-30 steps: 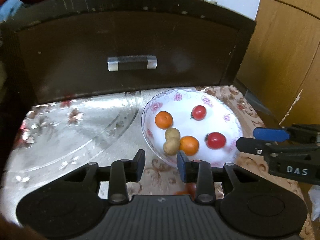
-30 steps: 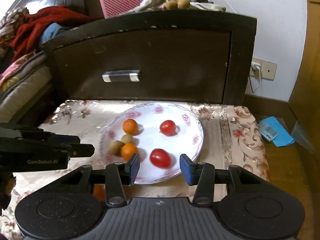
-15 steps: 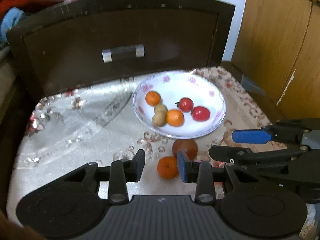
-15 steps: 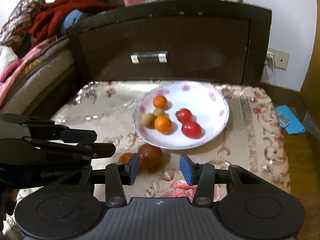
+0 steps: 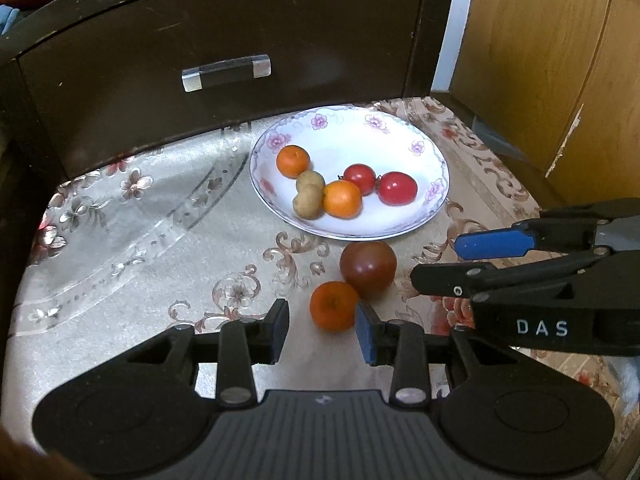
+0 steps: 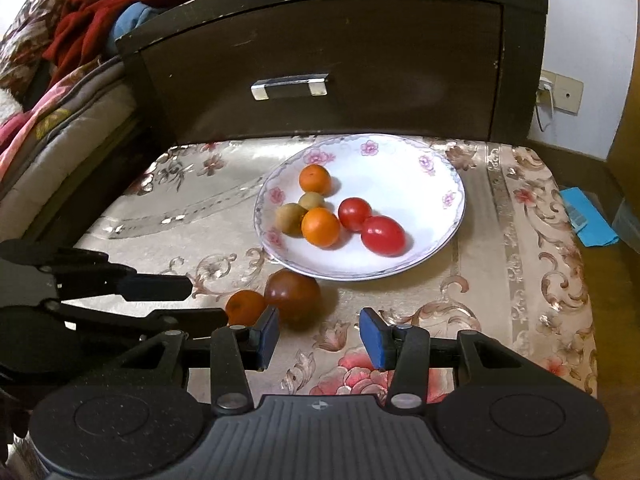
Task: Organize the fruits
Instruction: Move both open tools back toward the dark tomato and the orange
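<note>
Tomato (image 6: 383, 235) lengthwise left-right, plate (image 6: 440, 168)

The white letters "DAS" stand on the side of the black right gripper with blue finger pads (image 5: 444, 264). No other words can be read.

Bedroom: bedding (image 6: 52, 128), dark nightstand (image 6: 340, 64)
</note>
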Tool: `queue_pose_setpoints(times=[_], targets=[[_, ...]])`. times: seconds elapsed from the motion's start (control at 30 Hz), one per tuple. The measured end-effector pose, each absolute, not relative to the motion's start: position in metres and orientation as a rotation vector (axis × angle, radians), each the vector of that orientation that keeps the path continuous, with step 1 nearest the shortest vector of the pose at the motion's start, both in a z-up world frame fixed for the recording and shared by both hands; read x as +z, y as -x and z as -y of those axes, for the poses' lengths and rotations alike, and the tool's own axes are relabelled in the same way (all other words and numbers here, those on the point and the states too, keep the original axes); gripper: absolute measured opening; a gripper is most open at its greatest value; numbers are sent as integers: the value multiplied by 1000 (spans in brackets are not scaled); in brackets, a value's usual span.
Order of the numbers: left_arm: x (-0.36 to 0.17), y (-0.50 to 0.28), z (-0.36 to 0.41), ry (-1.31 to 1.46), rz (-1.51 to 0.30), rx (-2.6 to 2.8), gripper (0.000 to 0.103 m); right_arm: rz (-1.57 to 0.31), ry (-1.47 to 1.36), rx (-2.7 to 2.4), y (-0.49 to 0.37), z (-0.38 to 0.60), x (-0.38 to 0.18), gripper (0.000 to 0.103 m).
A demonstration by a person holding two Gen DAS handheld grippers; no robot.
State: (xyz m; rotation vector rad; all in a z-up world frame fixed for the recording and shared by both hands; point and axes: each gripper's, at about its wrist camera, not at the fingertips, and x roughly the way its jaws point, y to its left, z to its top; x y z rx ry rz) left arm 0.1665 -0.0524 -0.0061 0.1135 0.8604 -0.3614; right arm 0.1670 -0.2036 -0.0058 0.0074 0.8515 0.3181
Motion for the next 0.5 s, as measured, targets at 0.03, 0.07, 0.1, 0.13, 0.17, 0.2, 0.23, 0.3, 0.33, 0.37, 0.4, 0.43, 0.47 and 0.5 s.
queue_pose_setpoints(times=[0.03, 0.07, 0.1, 0.13, 0.17, 0.2, 0.23, 0.3, 0.33, 0.37, 0.4, 0.43, 0.47, 0.5], targets=[[-7, -167, 52, -112, -863, -362, 44, -854, -10, 318, -167, 204, -6, 39], [-8, -167, 52, -111, -868, -363, 44, -857, -12, 318, -167, 205, -7, 39], [-9, -168, 52, -110, -874, -364, 44, -860, -14, 317, -168, 205, -8, 39], [-11, -168, 52, -110, -880, -367, 44, -865, -23, 316, -169, 205, -9, 39], [-13, -169, 53, -112, -887, -366, 44, -871, -34, 317, -171, 205, -9, 39], [-14, -170, 54, -116, -891, -367, 44, -874, -40, 316, -172, 205, -10, 40], [-15, -170, 55, -116, -897, -374, 44, -876, -46, 321, -174, 205, -11, 40], [-15, -169, 56, -123, -898, -384, 44, -879, -62, 328, -178, 204, -12, 40], [-15, -169, 56, -129, -898, -391, 44, -881, -68, 332, -179, 203, -13, 40], [-15, -169, 56, -131, -898, -395, 44, -885, -77, 337, -181, 203, -14, 40], [-16, -169, 55, -130, -901, -395, 44, -888, -87, 341, -183, 202, -15, 40], [-17, -170, 54, -130, -906, -394, 45, -889, -94, 345, -184, 201, -17, 40], [-19, -170, 53, -132, -912, -392, 45, -892, -98, 348, -186, 200, -18, 40], [-21, -169, 52, -133, -916, -391, 45, -896, -102, 353, -188, 199, -19, 40]])
